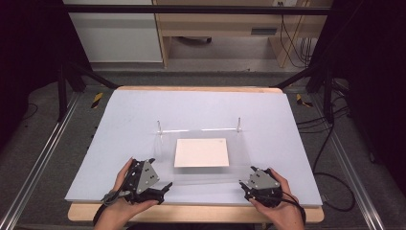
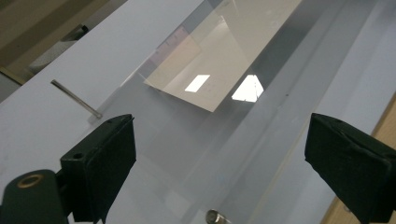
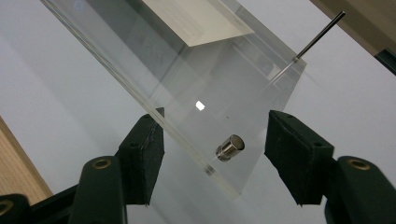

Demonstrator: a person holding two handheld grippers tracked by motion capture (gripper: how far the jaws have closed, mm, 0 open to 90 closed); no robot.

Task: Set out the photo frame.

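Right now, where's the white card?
High view: white card lies mid-table under the clear acrylic plate, between the two tools and nearer than the two upright pins.

Table [image 1: 119,124]: carries a board that covers most of its top — a strip of the table shows along the near edge.
Clear plate [image 1: 203,153]: lies flat on the board, at the middle, nearer the front edge than the back.
Card [image 1: 201,152]: at the middle of the clear plate; over or under it cannot be told.
Two thin pins [image 1: 239,122]: stand upright at the plate's far corners, one left, one right.
Short stud [image 3: 230,147]: near the plate's near right corner.
Left gripper [image 1: 160,188]: at the plate's near left corner, by the front edge.
Right gripper [image 1: 245,184]: at the near right corner — its jaws stand either side of that corner and the stud.
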